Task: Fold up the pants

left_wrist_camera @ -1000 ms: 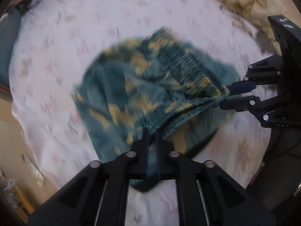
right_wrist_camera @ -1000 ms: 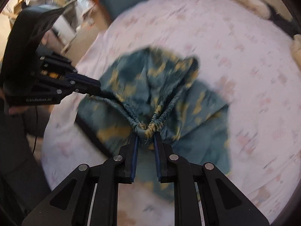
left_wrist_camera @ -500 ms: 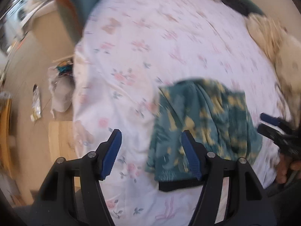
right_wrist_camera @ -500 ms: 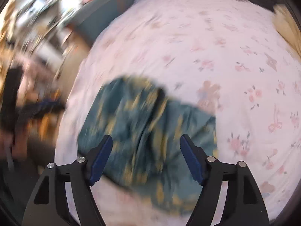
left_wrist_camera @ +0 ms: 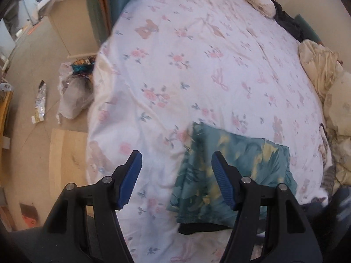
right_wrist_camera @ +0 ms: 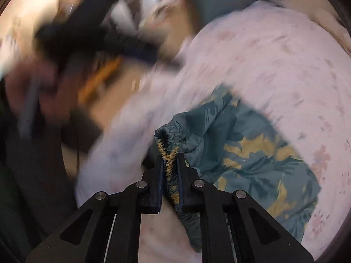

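The teal pants with a yellow leaf print [left_wrist_camera: 237, 164] lie folded in a rough rectangle on the floral bed sheet [left_wrist_camera: 197, 65], near its front edge. My left gripper [left_wrist_camera: 176, 166] is open and empty, held above the sheet just left of the pants. In the blurred right wrist view, my right gripper [right_wrist_camera: 170, 160] is shut on the gathered elastic waistband of the pants [right_wrist_camera: 252, 153], which bunches up between the fingers. The left gripper shows there as a dark blur [right_wrist_camera: 105, 35] at upper left.
A cream quilt and pillows [left_wrist_camera: 324, 72] are piled along the bed's right side. A black cloth [left_wrist_camera: 197, 228] sticks out under the pants' near edge. On the floor to the left lie a plastic bag [left_wrist_camera: 72, 96] and a wrapper [left_wrist_camera: 40, 100].
Both grippers let go of the waistband and the pants dropped flat on the sheet. The left gripper stayed open and drew left. The right gripper has shut on the waistband again.
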A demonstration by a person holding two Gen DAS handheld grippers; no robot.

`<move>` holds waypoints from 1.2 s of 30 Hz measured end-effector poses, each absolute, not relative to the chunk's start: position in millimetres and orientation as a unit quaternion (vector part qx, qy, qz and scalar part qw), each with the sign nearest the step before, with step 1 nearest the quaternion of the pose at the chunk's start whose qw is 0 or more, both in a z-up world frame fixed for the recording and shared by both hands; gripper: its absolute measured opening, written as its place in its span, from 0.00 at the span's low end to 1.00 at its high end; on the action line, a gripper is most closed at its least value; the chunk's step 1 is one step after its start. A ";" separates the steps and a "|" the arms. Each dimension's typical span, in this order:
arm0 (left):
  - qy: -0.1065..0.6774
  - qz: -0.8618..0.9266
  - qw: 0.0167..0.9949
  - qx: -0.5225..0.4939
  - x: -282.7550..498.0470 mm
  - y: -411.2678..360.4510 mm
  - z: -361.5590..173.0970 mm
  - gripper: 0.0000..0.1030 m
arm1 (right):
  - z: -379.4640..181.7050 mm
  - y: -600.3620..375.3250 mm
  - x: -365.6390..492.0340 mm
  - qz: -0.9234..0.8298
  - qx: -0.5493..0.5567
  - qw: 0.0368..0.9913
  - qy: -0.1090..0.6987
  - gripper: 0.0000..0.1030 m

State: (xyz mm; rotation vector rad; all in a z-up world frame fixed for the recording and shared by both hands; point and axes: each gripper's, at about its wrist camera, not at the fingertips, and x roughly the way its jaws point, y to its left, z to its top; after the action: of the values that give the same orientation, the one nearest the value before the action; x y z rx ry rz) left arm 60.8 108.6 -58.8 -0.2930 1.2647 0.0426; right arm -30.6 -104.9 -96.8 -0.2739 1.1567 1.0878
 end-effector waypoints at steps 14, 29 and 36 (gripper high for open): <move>0.647 -0.096 0.750 -0.095 40.0 43.2 -102.4 0.58 | -132.8 -265.4 -5.7 0.211 0.236 0.712 0.627 0.53; 0.685 -0.145 0.714 -0.024 17.9 4.8 -127.2 0.09 | -127.5 -239.3 -17.0 0.242 0.105 0.722 0.640 0.24; 0.653 -0.072 0.751 -0.074 32.1 50.0 -102.5 0.49 | -124.7 -255.0 -9.5 0.174 0.085 0.734 0.651 0.50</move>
State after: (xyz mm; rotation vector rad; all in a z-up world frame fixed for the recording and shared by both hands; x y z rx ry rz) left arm 32.1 50.0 -102.5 -0.1614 1.4263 -0.1569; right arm -9.5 -255.0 -124.7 0.1867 1.4324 0.3820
